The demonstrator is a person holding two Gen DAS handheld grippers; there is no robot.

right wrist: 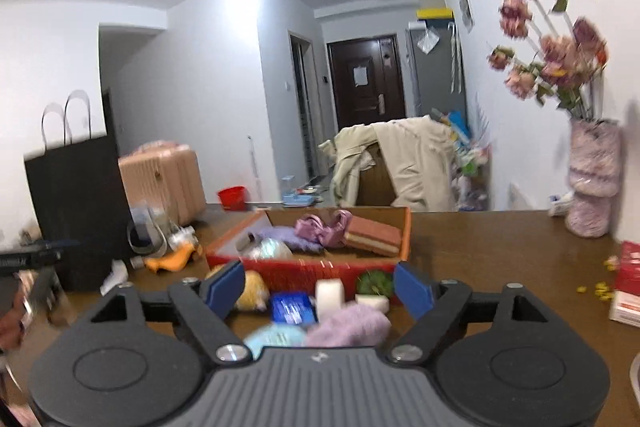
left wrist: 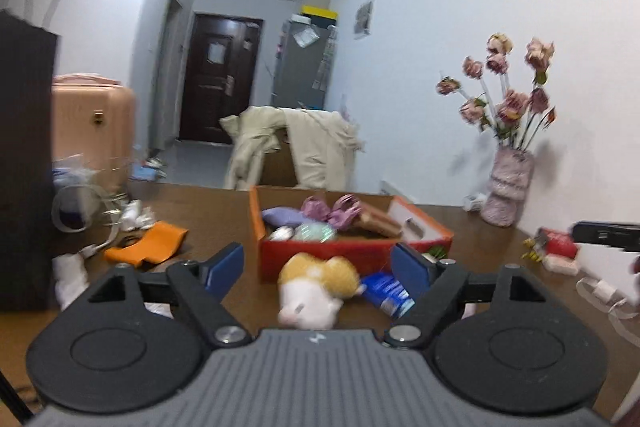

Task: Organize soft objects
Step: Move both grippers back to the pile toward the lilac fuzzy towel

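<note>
My left gripper (left wrist: pixel 318 263) and right gripper (right wrist: pixel 319 286) both hang spread and empty before the orange box (left wrist: pixel 352 253), whose long axis runs away from me

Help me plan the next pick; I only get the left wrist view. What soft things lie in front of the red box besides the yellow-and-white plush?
Observer: A lilac fluffy piece lies on the table, nearer the camera than the blue pack.
Operator: Anything else there?
Observer: A white roll stands just in front of the red box.
Operator: Are the right tongs free?
Observer: Yes, the right tongs are open, with nothing gripped.
</note>
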